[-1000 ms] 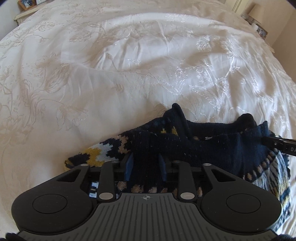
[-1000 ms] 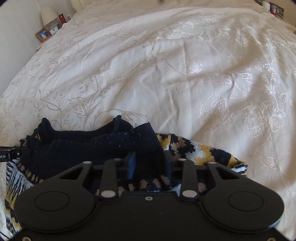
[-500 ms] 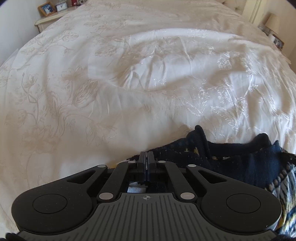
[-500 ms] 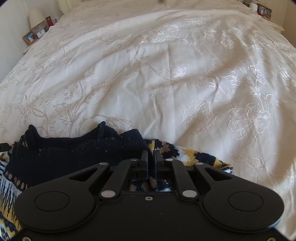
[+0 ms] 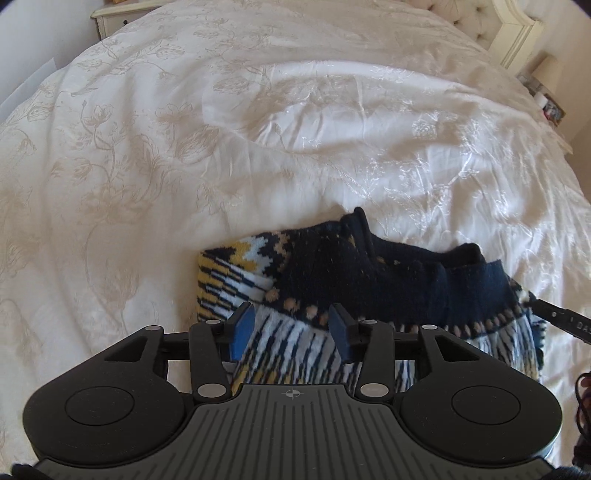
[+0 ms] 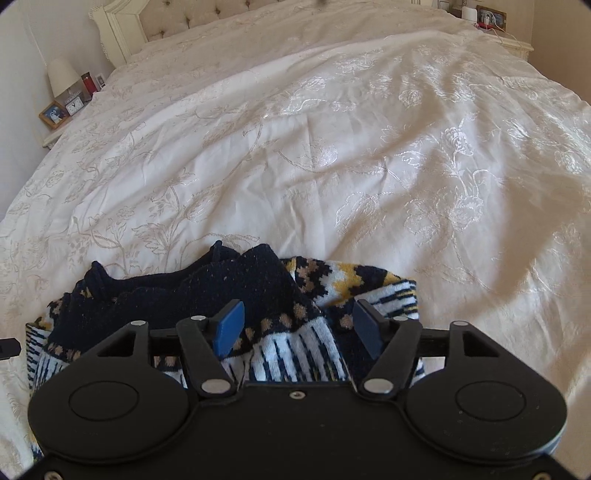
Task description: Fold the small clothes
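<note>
A small knitted sweater [image 5: 369, 273], navy with yellow, white and tan patterns, lies folded on the cream bedspread [image 5: 184, 166]. My left gripper [image 5: 291, 330] hovers open over its near left part, blue pads apart with striped knit showing between them. In the right wrist view the same sweater [image 6: 236, 284] lies just ahead, and my right gripper [image 6: 295, 326] stands open above its near right part. Neither holds the fabric. The right gripper's tip [image 5: 561, 323] pokes in at the right edge of the left wrist view.
The floral bedspread [image 6: 332, 147] stretches wide beyond the sweater. A tufted headboard [image 6: 177, 22] stands at the far end. A bedside table with a lamp [image 6: 62, 77], clock and picture frame [image 6: 53, 114] sits to one side; another bedside table [image 5: 122, 14] is on the opposite side.
Both grippers were shut on the sweater half a second ago; both have opened and let it go. The sweater now lies folded with its patterned edge further forward on the bed.
</note>
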A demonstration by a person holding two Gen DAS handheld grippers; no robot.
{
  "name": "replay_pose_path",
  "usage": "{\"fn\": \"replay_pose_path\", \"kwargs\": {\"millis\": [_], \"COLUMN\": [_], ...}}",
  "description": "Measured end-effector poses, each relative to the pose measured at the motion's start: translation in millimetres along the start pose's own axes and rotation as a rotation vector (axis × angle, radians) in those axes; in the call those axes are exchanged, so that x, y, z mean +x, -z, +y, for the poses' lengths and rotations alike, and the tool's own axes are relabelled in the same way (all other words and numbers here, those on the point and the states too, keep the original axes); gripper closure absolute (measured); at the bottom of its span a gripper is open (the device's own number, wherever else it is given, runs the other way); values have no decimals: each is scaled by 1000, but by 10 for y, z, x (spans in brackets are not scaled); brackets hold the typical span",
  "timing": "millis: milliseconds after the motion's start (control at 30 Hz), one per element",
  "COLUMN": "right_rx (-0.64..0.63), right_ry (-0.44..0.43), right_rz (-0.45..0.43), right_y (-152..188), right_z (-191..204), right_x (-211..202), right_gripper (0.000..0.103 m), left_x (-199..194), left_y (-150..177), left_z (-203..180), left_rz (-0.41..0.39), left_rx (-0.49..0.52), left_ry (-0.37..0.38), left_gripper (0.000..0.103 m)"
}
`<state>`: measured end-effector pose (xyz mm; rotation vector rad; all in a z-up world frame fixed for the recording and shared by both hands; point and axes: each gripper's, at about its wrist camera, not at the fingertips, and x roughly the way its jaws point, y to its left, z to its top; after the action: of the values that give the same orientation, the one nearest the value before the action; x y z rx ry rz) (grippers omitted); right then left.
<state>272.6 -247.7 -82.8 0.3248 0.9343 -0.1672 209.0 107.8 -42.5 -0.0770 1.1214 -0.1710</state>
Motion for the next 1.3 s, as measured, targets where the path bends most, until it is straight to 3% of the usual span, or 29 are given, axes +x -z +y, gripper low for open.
{"fn": "replay_pose_path", "kwargs": {"millis": [67,333,567,1133,1300], "right_rx": [7,5,20,30,44], "right_ry": [-4,-6,-7,-128,-148], "right_rz": [11,64,97,200,244], "right_y": [106,610,838,578,488], "right_z": [-3,-59,-212,-679,-813], "right_x": [-93,-378,-519,-140,39], "right_gripper": [33,20,13,5,5], "left_x": [-49,-21,131,610,855], "left_y": [123,522,602,385,331], "left_z": [-58,-335,-573,-968,-1061], "left_rz": [14,82,106,150,180], "left_rx": [15,88,107,11,39], "left_ry": [-6,34,44,-79,-138], "left_gripper": [53,51,51,51,47]}}
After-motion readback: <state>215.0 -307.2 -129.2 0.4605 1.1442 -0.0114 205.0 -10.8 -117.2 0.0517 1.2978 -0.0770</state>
